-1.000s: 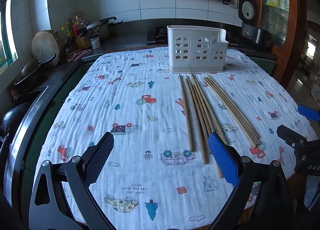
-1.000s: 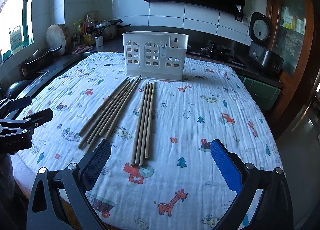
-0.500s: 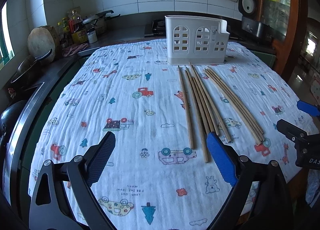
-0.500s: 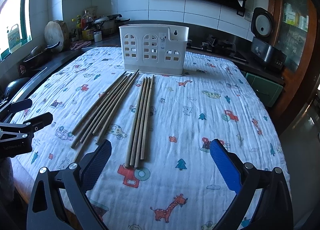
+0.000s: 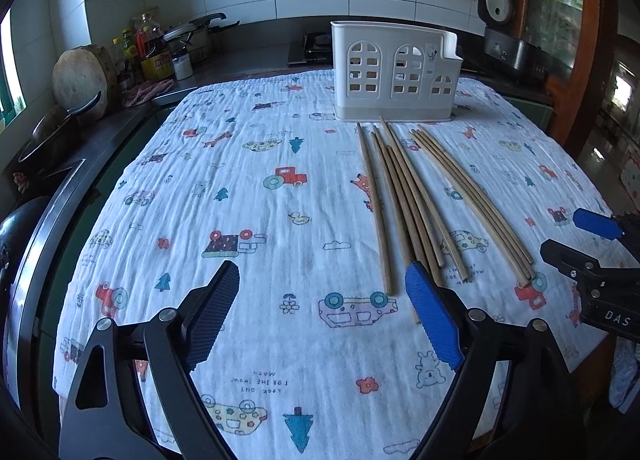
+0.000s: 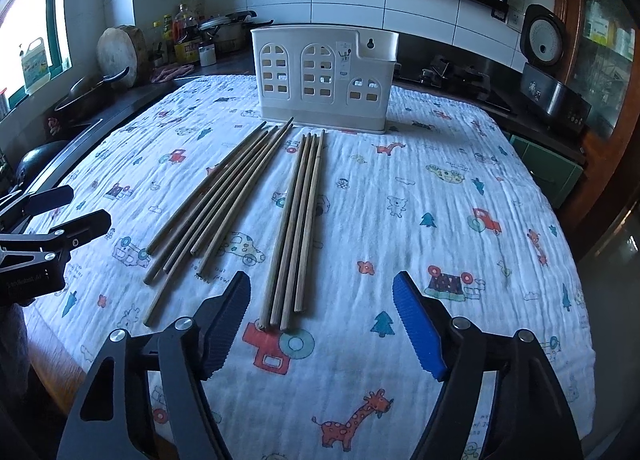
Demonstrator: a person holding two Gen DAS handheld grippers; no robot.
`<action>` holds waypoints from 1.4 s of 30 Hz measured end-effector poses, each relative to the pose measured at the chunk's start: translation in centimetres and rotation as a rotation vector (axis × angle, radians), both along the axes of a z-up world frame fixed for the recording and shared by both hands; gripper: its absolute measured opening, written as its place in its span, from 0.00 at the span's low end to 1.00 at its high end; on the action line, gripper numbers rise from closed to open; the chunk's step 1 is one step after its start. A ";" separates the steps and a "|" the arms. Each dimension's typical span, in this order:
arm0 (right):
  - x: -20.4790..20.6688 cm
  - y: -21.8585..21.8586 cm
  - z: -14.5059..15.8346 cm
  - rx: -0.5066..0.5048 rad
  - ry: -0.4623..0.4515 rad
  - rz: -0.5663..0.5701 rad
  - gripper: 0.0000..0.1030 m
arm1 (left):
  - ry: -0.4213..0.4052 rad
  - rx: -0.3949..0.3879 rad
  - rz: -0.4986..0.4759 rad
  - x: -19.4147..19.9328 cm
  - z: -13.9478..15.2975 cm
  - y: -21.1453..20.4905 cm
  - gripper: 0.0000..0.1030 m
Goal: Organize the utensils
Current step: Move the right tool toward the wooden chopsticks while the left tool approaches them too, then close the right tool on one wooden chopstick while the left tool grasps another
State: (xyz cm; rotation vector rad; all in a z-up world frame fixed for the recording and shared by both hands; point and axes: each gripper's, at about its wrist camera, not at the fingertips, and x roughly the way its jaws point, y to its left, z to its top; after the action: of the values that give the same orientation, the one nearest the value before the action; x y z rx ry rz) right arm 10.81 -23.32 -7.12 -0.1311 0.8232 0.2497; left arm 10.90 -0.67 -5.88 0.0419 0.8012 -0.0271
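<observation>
Right wrist view shows your right gripper (image 6: 320,316), jaws closing on nothing, nearest the tight bundle of long wooden chopsticks (image 6: 294,228) running near-to-far toward the white plastic utensil caddy (image 6: 324,78).

Bench (image 6: 48,344) covered by white crinkled cloth printed with cartoon cars, trees, animals (image 6: 420,188). On the cloth: white plastic utensil caddy with window-shaped cutouts (image 6: 324,76), upright at far middle. Near side of it, two groups of long wooden chopsticks: loose fanned bunch on left (image 6: 216,200), four tight parallel ones on right (image 6: 296,232), groups apart.
</observation>
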 end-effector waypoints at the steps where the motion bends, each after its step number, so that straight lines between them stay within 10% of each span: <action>1: 0.1 0.0 -0.1 0.001 0.006 0.003 0.66 | 0.001 0.000 0.000 0.0 0.0 0.0 0.81; 42: 5.3 1.8 -2.5 -0.029 0.106 0.050 0.11 | 0.031 -0.019 0.043 0.6 -1.5 2.5 0.81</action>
State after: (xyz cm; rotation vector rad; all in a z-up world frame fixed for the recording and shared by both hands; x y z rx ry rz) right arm 16.13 -21.53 -9.60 -0.1671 0.9297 0.2940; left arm 11.54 1.82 -7.39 0.0060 0.8324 0.0056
